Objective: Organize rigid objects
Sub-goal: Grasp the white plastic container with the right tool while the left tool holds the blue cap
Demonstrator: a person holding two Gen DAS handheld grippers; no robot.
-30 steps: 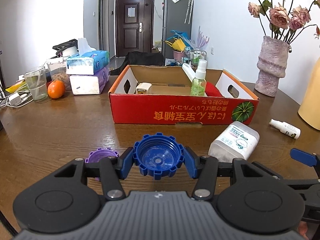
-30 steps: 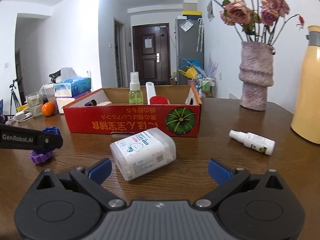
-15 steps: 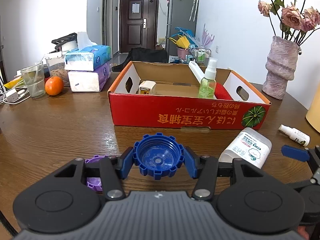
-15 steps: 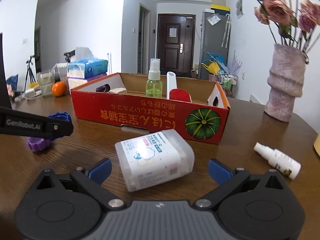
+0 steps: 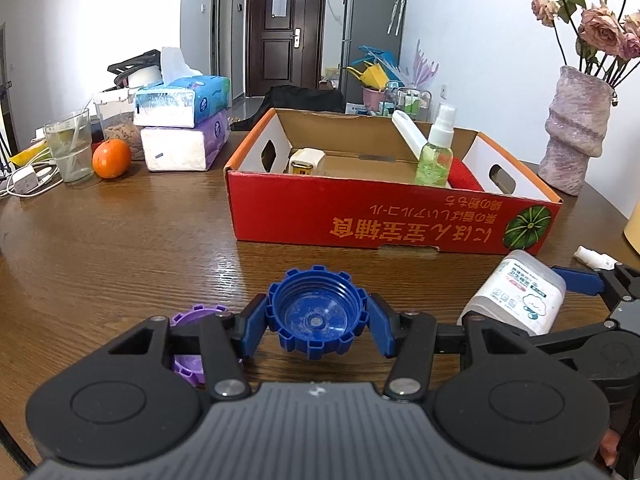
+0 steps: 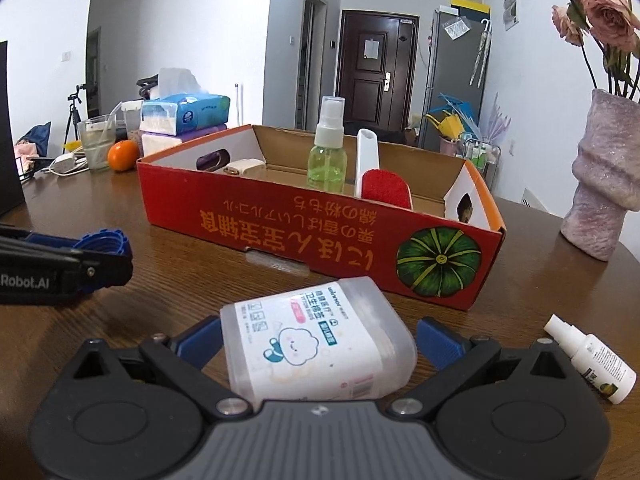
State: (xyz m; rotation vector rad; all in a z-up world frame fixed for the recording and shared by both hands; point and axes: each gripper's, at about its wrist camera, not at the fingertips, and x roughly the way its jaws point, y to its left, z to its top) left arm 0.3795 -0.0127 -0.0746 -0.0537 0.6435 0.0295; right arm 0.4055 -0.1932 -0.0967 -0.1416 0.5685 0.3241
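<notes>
My left gripper (image 5: 317,320) is shut on a blue ribbed cap (image 5: 316,316), held open side up just above the wooden table (image 5: 160,232). A purple cap (image 5: 188,360) lies on the table under its left finger. My right gripper (image 6: 318,340) is open, and a white cotton-swab box (image 6: 316,344) lies on its side between the two blue fingers (image 6: 200,336). A red cardboard box (image 5: 392,220) stands beyond; it holds a green spray bottle (image 5: 434,156), a red brush (image 6: 380,188) and a white charger (image 5: 306,162). A small white spray bottle (image 6: 592,360) lies to the right.
A pink vase (image 6: 604,176) with roses stands at the far right of the table. Stacked tissue packs (image 5: 184,128), an orange (image 5: 111,158), a glass (image 5: 70,148) and cables sit at the far left. A yellow jug (image 5: 634,224) shows at the right edge.
My right gripper has moved forward, bringing the cotton-swab box in between its fingers. The left gripper has drifted slightly with the blue cap still in it.
</notes>
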